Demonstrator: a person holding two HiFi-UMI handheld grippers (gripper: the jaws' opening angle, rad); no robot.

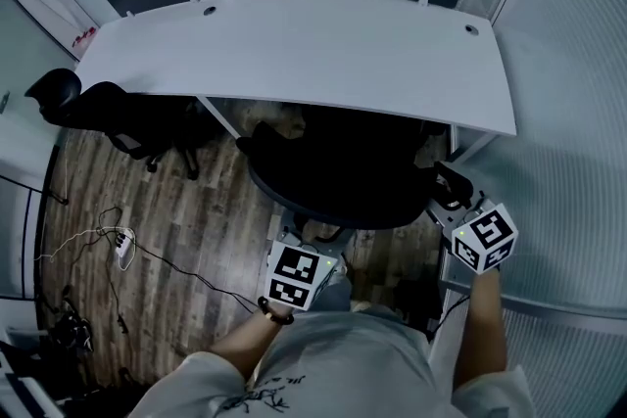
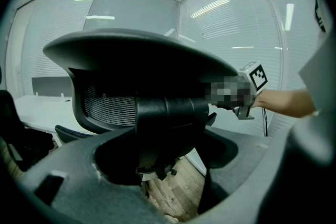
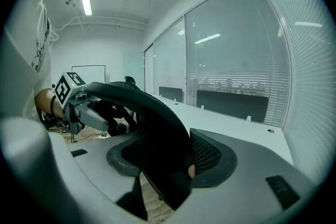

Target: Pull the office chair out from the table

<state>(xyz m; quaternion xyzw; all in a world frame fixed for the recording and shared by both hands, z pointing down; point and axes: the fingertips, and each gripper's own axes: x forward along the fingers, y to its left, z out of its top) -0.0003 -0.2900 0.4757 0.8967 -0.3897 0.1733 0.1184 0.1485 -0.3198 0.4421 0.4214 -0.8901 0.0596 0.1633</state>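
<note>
The black office chair [image 1: 343,181] sits with its seat partly under the white table [image 1: 294,54], its backrest toward me. My left gripper [image 1: 312,232] is at the left part of the backrest's lower edge. In the left gripper view its jaws [image 2: 168,165] stand wide apart, with the chair's back frame [image 2: 170,118] in the gap and room on both sides. My right gripper [image 1: 446,196] is at the right edge of the backrest. In the right gripper view [image 3: 173,170] the curved backrest edge [image 3: 147,113] fills the gap and its mesh presses one jaw.
A second black chair [image 1: 118,113] stands at the table's left end. A power strip with cables [image 1: 122,245] lies on the wood floor at left. Slanted table legs [image 1: 220,117] flank the chair. Glass walls with blinds close the right and far sides.
</note>
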